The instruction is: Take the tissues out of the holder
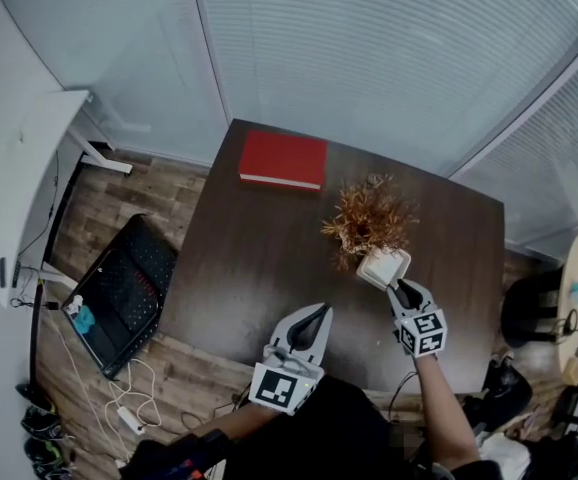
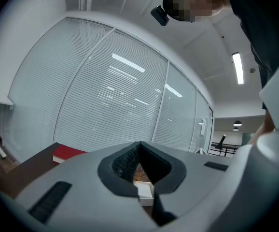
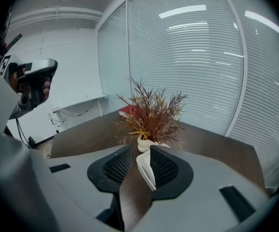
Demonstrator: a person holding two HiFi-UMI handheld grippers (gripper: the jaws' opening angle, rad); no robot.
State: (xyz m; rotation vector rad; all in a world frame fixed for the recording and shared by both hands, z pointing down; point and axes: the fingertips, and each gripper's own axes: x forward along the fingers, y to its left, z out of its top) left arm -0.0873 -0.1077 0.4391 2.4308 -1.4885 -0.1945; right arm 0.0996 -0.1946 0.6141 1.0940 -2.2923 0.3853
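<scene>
A white square tissue holder (image 1: 384, 266) stands on the dark table (image 1: 259, 258), just in front of a dried plant (image 1: 369, 218). My right gripper (image 1: 401, 286) reaches its near edge from the front. In the right gripper view a white tissue (image 3: 146, 170) hangs between the jaws of the right gripper (image 3: 140, 161) and leans on the right pad, with a gap beside it; the jaws stand slightly open. My left gripper (image 1: 321, 311) hovers over the table's front edge, shut and empty. Through the slit below the left gripper (image 2: 139, 146) tips, the holder (image 2: 145, 192) shows.
A red book (image 1: 282, 159) lies at the table's far side. Glass walls with blinds close off the back. Left of the table, a black case (image 1: 124, 293) and cables lie on the wooden floor beside a white desk (image 1: 19, 168).
</scene>
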